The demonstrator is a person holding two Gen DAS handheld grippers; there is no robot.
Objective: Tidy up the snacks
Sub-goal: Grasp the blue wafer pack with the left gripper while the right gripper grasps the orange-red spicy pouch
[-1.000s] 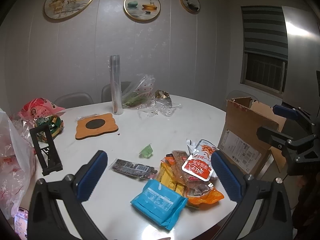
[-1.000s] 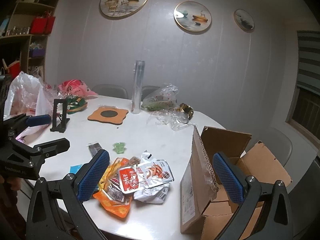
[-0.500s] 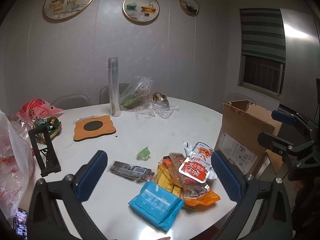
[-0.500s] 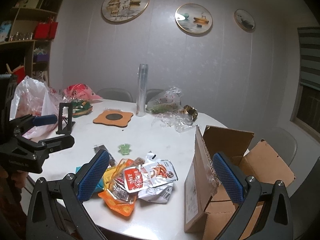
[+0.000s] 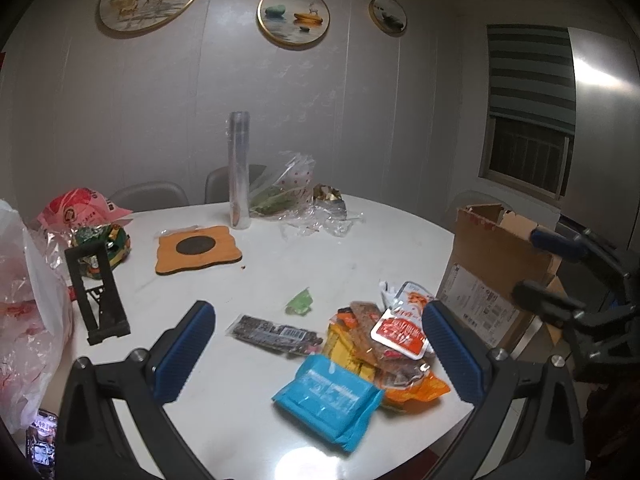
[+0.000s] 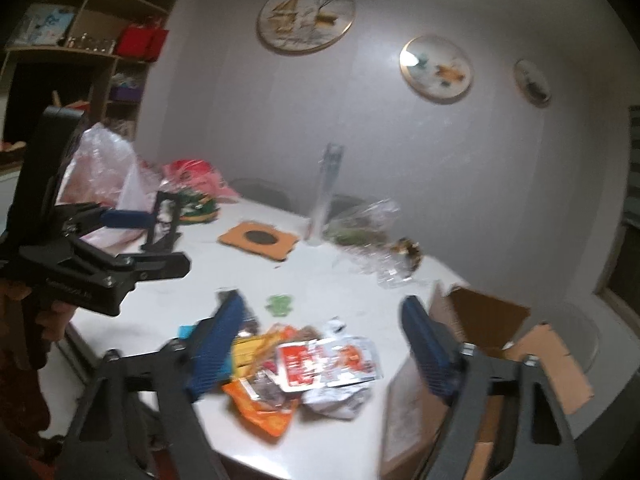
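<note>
A pile of snack packets [image 5: 384, 344] lies near the front edge of the white round table [image 5: 320, 248]. A red-and-white pouch [image 5: 400, 330] sits on top. A blue packet [image 5: 332, 396], a black packet [image 5: 276, 334] and a small green jelly cup [image 5: 299, 302] lie beside it. An open cardboard box [image 5: 492, 264] stands at the table's right edge. My left gripper [image 5: 317, 312] hovers open in front of the pile, holding nothing. My right gripper [image 6: 322, 302] points at the pile [image 6: 316, 364] beside the box [image 6: 488, 320]. Its jaws are closing, with nothing gripped between them.
A wooden coaster [image 5: 198, 248], a black stand [image 5: 98, 292], a clear roll [image 5: 239, 172] and crumpled plastic bags [image 5: 300, 200] sit farther back. Pink and white bags [image 5: 80, 208] crowd the left side. A shelf [image 6: 80, 40] stands at the far left.
The right gripper's jaws have come closer together, and its view has tilted and shifted, now blurred. The left gripper has hardly moved and stays open.
</note>
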